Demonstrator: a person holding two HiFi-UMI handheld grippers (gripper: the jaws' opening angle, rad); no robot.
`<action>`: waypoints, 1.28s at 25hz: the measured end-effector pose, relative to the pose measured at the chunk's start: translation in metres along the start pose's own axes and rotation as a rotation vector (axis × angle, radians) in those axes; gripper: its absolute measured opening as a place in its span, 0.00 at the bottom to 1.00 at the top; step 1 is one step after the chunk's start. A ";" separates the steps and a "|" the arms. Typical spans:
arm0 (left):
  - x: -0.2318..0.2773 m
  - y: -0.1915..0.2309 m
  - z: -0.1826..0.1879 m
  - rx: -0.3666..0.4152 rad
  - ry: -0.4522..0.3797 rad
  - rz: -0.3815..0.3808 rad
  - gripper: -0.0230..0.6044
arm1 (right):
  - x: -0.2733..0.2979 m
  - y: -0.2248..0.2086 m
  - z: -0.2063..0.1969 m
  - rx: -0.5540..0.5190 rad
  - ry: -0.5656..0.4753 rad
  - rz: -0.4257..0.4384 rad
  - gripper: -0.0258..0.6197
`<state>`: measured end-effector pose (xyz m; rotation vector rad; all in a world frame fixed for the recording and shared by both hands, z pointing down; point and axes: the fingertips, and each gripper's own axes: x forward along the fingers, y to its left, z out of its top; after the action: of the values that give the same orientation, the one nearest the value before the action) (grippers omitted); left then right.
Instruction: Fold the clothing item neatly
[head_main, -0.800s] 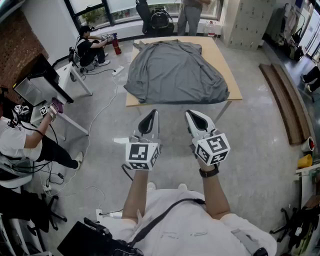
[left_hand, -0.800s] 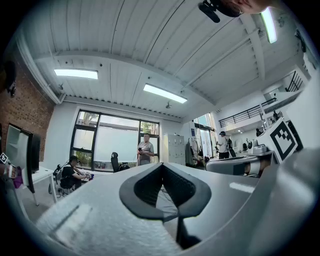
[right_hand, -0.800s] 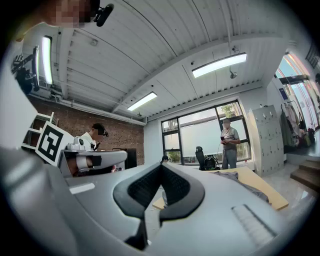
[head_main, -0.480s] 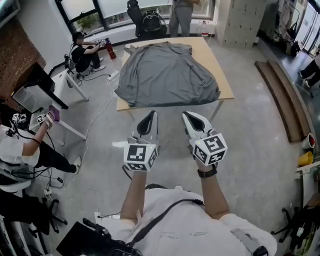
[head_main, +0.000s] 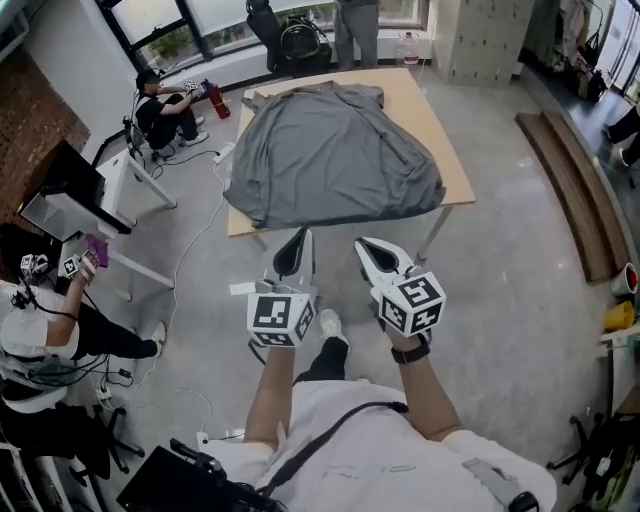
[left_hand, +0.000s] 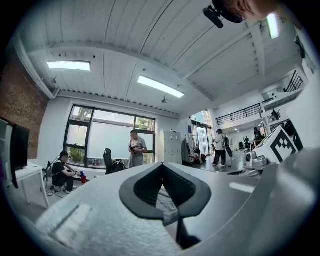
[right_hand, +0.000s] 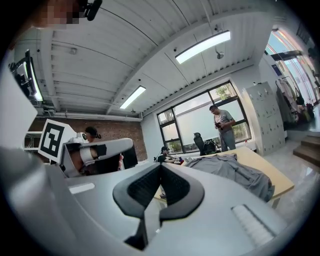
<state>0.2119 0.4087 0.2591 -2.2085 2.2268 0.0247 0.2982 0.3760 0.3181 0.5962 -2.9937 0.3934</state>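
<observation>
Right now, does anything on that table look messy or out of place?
Only the grey garment: it lies rumpled and unfolded across the wooden table, seemingly draping over one side edge. Nothing spilled or broken shows.

Floor (head_main: 520, 290): grey polished concrete, glossy, with loose cables (head_main: 185, 260) trailing left of the left gripper (head_main: 300, 238).

Furniture: a tan wooden table (head_main: 445, 130) stands directly ahead of both claws. A white desk (head_main: 125, 185) carrying a dark monitor (head_main: 68, 178) stands well to the left of the left gripper. Long wooden planks (head_main: 565, 170) lie on the floor well to the right of the right gripper (head_main: 363, 245). Pale metal lockers (head_main: 480, 40) stand ahead and to the right, beyond the table. A black office chair (head_main: 300, 40) stands past the table's far edge.

Walls: brick wall (head_main: 25, 130) far left. Large dark-framed windows (left_hand: 112, 142) run along the far wall ahead.

Ceiling (left_hand: 125, 35): white and ribbed, with strip lights (left_hand: 160, 86) lit.
</observation>
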 end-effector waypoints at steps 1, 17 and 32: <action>0.012 0.006 -0.003 -0.001 -0.004 -0.003 0.04 | 0.011 -0.008 0.000 0.003 0.009 -0.006 0.05; 0.141 0.210 -0.015 0.021 -0.016 0.175 0.04 | 0.257 -0.045 0.048 -0.117 0.084 0.146 0.05; 0.150 0.364 -0.173 -0.254 0.270 0.541 0.04 | 0.428 -0.060 -0.037 -0.061 0.328 0.393 0.05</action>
<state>-0.1518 0.2588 0.4328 -1.7090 3.0625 0.0123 -0.0730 0.1745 0.4155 -0.0669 -2.7747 0.3752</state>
